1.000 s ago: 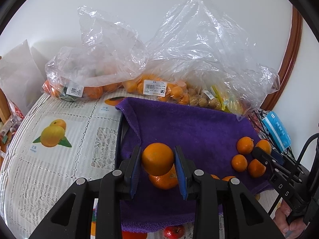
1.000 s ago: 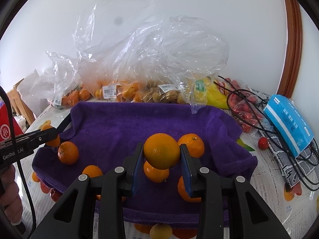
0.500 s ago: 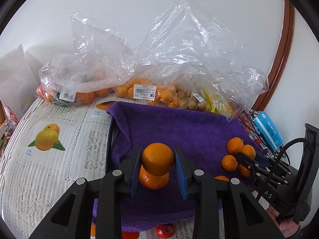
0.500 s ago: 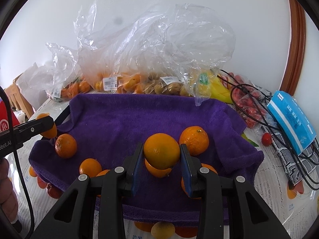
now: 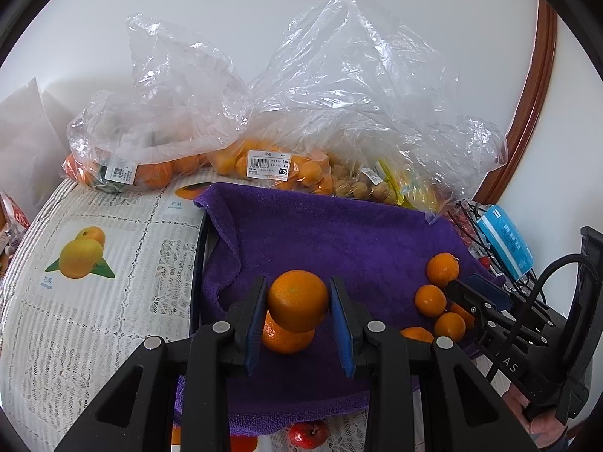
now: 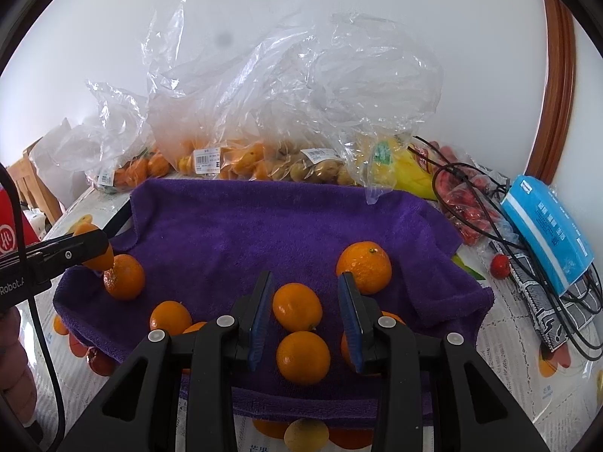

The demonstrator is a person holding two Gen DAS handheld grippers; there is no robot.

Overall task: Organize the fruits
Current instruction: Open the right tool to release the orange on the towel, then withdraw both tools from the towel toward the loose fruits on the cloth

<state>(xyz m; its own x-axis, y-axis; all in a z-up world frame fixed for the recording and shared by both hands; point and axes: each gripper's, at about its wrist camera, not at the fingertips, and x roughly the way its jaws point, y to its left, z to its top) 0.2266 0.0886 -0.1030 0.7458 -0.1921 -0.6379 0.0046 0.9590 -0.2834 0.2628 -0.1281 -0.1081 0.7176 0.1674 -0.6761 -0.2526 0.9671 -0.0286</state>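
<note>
My left gripper (image 5: 297,286) is shut on an orange (image 5: 297,301), holding it just above another orange (image 5: 286,339) on the purple towel (image 5: 339,241). In the right wrist view that gripper (image 6: 86,245) shows at the left, clamped on its orange (image 6: 98,261) beside a loose one (image 6: 124,277). My right gripper (image 6: 305,278) hangs over the towel (image 6: 245,233) with its blue pads apart. An orange (image 6: 297,307) lies between and below them, with a gap at the right pad. A second orange (image 6: 303,358) lies nearer me. A larger one (image 6: 363,267) sits to the right.
Clear plastic bags (image 5: 264,165) of fruit line the wall behind the towel. A blue tissue pack (image 6: 546,226), black cables (image 6: 471,196) and a small red fruit (image 6: 499,265) lie at the right. A dark tray rim (image 5: 198,263) shows at the towel's left edge.
The orange that the right gripper's pads pressed now lies lower on the towel, free of them. The left gripper still clamps its orange.
</note>
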